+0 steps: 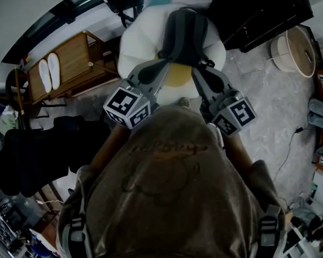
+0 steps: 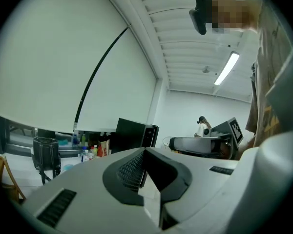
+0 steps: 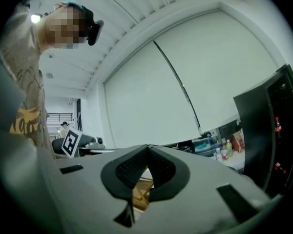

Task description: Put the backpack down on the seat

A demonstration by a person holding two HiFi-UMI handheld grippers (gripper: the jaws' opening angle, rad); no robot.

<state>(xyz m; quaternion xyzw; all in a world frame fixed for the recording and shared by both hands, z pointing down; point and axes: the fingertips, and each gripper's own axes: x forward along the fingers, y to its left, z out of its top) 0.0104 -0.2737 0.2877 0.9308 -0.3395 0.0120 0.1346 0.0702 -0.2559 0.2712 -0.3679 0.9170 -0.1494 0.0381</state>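
- Our left hand-held gripper (image 2: pixel 144 152) and right hand-held gripper (image 3: pixel 147 147) are pinched together, empty.
- The backpack (image 1: pixel 185 31) lies just ahead on the seat (image 1: pixel 137 42), centred between them.

- Head view: you're looking steeply down past your own chest onto the seat (image 1: pixel 140 42), with the left gripper (image 1: pixel 166 64) and right gripper (image 1: pixel 196 71) close below.
- Left gripper view: it sits low along its own jaws and faces level toward the blind (image 2: pixel 63 57) and the black cabinet (image 2: pixel 134 135).
- Right gripper view: it points the same way and shares that blind (image 3: pixel 151 96) and black cabinet (image 3: pixel 271 130). Each gripper view catches the other gripper alongside.
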